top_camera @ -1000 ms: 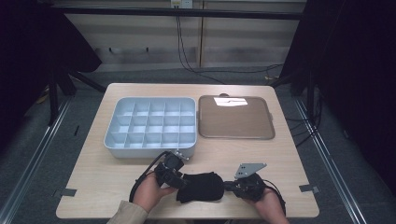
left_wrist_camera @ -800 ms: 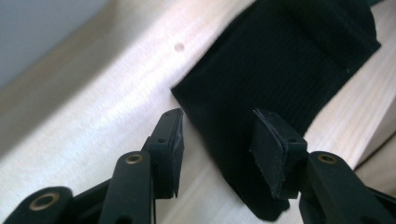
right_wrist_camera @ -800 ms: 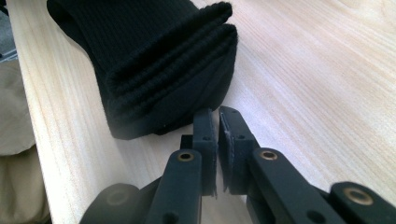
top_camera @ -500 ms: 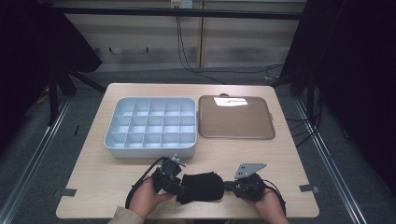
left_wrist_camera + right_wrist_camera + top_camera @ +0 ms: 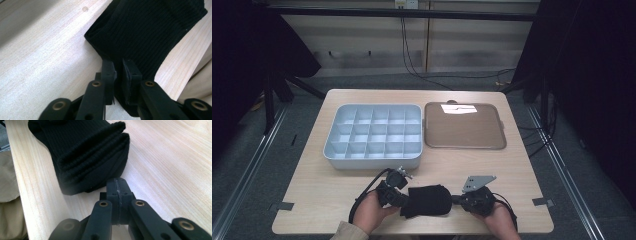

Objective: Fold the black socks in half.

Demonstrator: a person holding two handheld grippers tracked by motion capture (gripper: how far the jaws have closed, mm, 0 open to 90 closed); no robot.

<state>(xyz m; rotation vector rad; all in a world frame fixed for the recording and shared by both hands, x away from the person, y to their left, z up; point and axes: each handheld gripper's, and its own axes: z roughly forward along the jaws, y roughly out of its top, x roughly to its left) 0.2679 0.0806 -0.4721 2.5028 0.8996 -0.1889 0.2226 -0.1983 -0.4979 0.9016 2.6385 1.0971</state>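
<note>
A: From the high view, we are working at the near edge of the counter (image 5: 312, 200), where the folded black cloth (image 5: 428, 200) is lying between our two grippers. The left gripper (image 5: 398, 196) is sitting at the cloth's left end and the right gripper (image 5: 458, 199) at its right end. The compartment tray (image 5: 414, 161) and the brown tray (image 5: 464, 146) are standing farther back, well apart from the cloth.

B: In the left gripper view, the left gripper (image 5: 119, 75) is pinching an edge of the black cloth (image 5: 150, 32); the fabric is running between the jaws, which have just been closing. We are wanting a bite on every layer there, so the fold is not slipping apart when we lift.

A: In the right gripper view, the right gripper (image 5: 117, 190) is standing fully closed with nothing between its jaws, its tip just beside the stacked edge of the cloth (image 5: 87, 155). We are judging that it should open before pushing in.

B: Compared with half a second ago in the high view, the hands are sitting in the same spots and the cloth is lying where it was; only the left jaws have narrowed.
</note>
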